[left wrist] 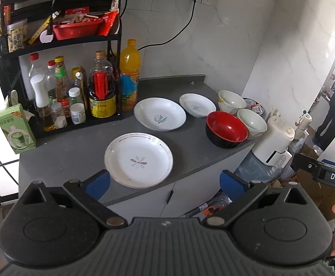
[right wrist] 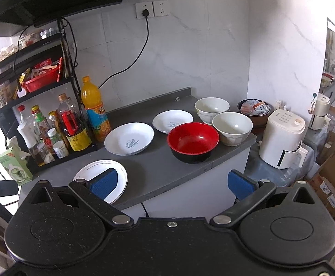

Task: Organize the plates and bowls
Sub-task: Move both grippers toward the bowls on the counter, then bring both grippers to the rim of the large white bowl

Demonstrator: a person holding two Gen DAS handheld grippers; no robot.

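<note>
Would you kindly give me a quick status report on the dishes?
Left gripper and right gripper open, empty, short of the counter. Three plates, three bowls unstacked. Nothing blocking.

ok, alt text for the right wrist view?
Open right gripper held short of a grey counter carrying three white plates, a red bowl and two cream bowls. A condiment rack stands left; a white appliance sits right.

3 plates, 3 bowls
</note>
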